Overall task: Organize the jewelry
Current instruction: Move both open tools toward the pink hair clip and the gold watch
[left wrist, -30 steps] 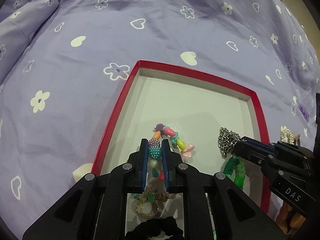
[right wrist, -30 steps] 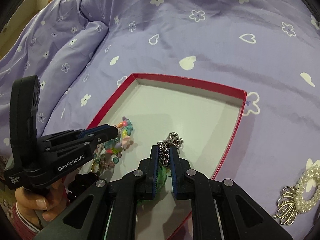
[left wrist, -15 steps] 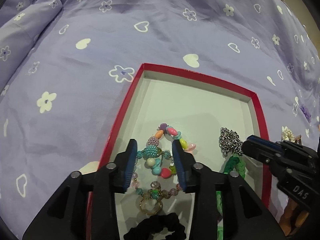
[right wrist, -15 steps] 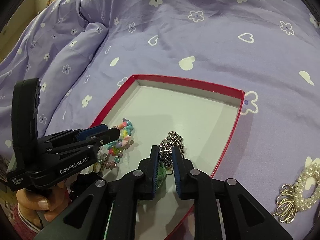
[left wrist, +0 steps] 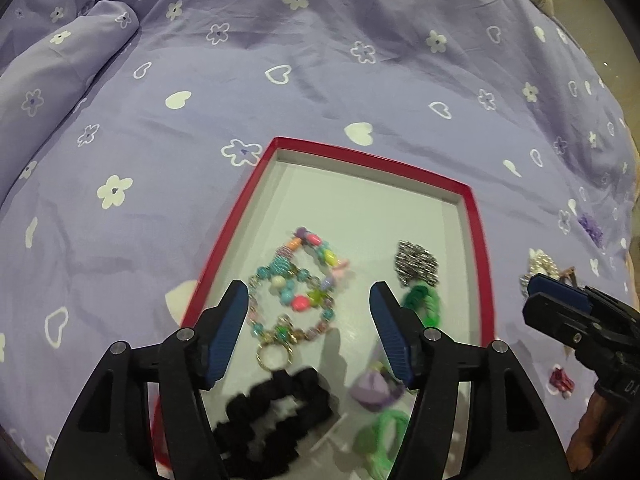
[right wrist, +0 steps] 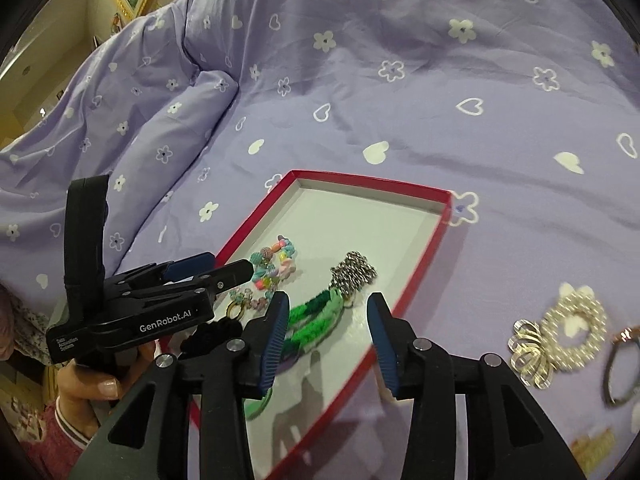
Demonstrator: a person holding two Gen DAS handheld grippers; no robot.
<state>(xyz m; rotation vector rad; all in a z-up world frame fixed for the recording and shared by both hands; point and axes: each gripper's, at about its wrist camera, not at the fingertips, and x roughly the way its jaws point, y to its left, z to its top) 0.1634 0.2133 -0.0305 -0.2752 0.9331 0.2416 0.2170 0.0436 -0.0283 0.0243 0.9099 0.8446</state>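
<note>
A red-rimmed box (left wrist: 372, 162) with a white floor lies on the bed. In it rest a colourful bead bracelet (left wrist: 300, 280), a silver chain (left wrist: 416, 262) joined to a green cord (left wrist: 424, 304), a black scrunchie (left wrist: 276, 412) and a purple piece (left wrist: 374, 390). My left gripper (left wrist: 309, 288) hovers above the bracelet, its jaws opening, with nothing pressed between the pads. My right gripper (right wrist: 328, 299) hangs over the chain (right wrist: 354, 276) and green cord (right wrist: 316, 320), its jaws also opening and gripping nothing. The left gripper (right wrist: 230, 266) shows from the side over the box's left rim (right wrist: 240, 236).
On the purple flowered bedspread right of the box lie a pearl ring piece (right wrist: 576, 332), a silver looped brooch (right wrist: 528, 350) and a thin bangle (right wrist: 620, 368). A thick fold of quilt (right wrist: 192, 112) rises at the left. A person's hand (right wrist: 92, 380) holds the left gripper.
Both grippers went from shut to open. The left let go of the bead bracelet, the right let go of the chain, and both drew up and back from the box.
</note>
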